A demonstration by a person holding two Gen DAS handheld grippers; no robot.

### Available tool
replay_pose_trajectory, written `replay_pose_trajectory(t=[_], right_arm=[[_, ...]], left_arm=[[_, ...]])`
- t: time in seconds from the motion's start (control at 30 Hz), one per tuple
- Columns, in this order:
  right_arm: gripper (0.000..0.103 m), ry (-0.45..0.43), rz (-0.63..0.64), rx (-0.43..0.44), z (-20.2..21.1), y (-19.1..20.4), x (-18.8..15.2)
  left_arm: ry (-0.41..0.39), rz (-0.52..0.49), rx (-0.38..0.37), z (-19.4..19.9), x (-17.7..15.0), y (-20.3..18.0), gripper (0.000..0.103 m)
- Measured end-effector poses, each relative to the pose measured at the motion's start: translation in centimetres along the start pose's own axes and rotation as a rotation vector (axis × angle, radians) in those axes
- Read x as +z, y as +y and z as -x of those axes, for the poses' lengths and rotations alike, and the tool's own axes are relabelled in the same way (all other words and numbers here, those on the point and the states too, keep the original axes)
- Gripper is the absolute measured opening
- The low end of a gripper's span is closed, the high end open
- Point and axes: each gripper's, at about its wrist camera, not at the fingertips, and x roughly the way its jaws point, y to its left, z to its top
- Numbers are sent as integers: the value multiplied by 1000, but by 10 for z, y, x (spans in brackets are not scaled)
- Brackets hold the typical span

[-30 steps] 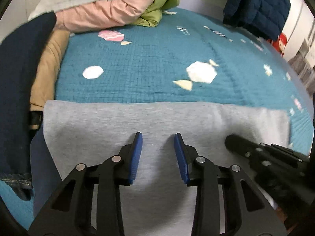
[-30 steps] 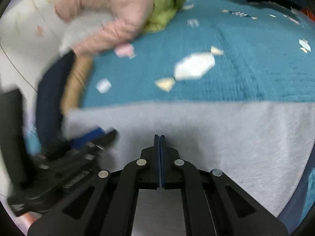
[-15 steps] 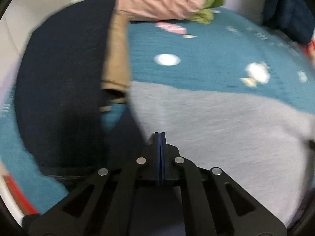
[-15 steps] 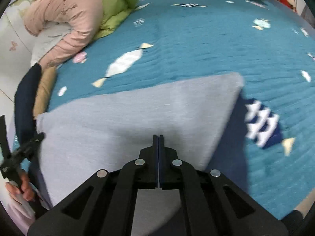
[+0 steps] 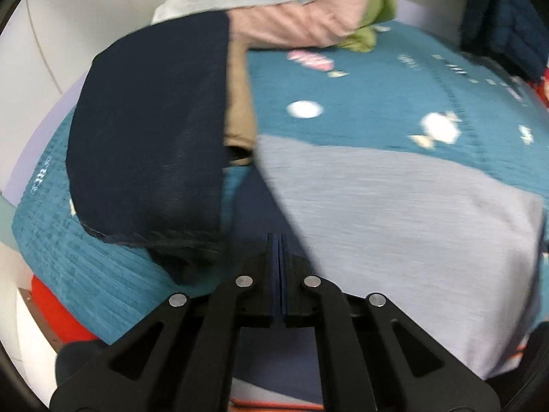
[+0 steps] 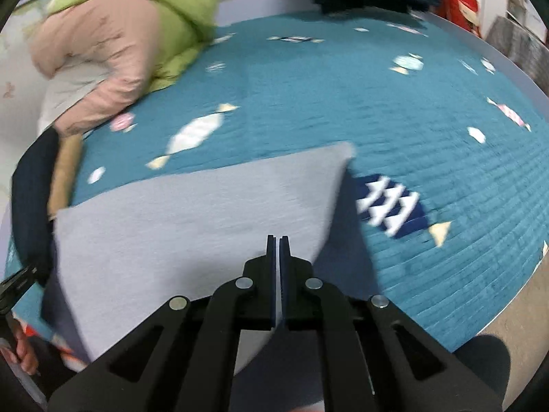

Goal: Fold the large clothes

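A large grey garment (image 5: 394, 213) lies spread on a teal bedspread (image 5: 360, 96), and its near edge is lifted off the bed. My left gripper (image 5: 278, 238) is shut at the garment's near left corner, with the cloth edge running into its closed jaws. In the right wrist view the same grey garment (image 6: 192, 219) slopes up towards my right gripper (image 6: 278, 240), which is shut on the near right edge, a strip of cloth showing between its fingers. The left gripper's tip (image 6: 17, 281) and a hand (image 6: 24, 353) show at that view's left edge.
A dark navy garment (image 5: 147, 144) and a tan one (image 5: 240, 103) lie left of the grey garment. A pink jacket (image 5: 291, 17) and a green one (image 5: 377, 10) are piled at the far left. A navy puffer jacket (image 5: 497, 17) sits far right. The bed's edge and floor (image 6: 507, 319) are at the right.
My left gripper went from open over the grey cloth to shut. Both grippers have risen and spread apart, lifting the garment's near edge. Both views now show more of the bed's sides.
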Motion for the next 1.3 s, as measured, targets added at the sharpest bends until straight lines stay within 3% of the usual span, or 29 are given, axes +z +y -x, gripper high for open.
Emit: replay_pose_trajectory(t=[0.2,0.4,0.53,0.67,0.9,0.93,1.0,1.1,1.2,1.23,1.27,1.3], right_arm=[[2,50,84,74,-3,49,-23],[2,164,125,118,-27,77,-45],[1,226,196,71,-43,88,-63],[0,216,220,53,-43,84,-65],[0,217,246,17,-32,75,-71],[0,216,246,-10,-30,71,-71],[0,215,236,-87,-29,55,-70],[0,263,96,-93,-31,13,-65],[0,293,-65,22,-25,-24,-59],[0,292,-75,1,-23,-27,-59],[0,276,-43,-112,-19,-29,-59],[1,268,-29,-165,-17,-30,-59]], left_arm=[[-30,-124,-89,30,-26,-65,4],[31,-194,-97,18,-50,-87,4],[113,-203,-87,-5,-64,-90,4],[136,-205,-84,-14,-76,-82,4],[156,-176,-6,-9,-79,-57,5],[169,-163,17,-11,-79,-49,11],[183,-150,64,-13,-79,-36,11],[220,-94,102,-15,-78,-7,11],[254,-38,84,-13,-78,14,12],[257,-35,96,-10,-78,19,12],[258,-38,109,-9,-78,22,12],[259,-46,113,-6,-76,24,12]])
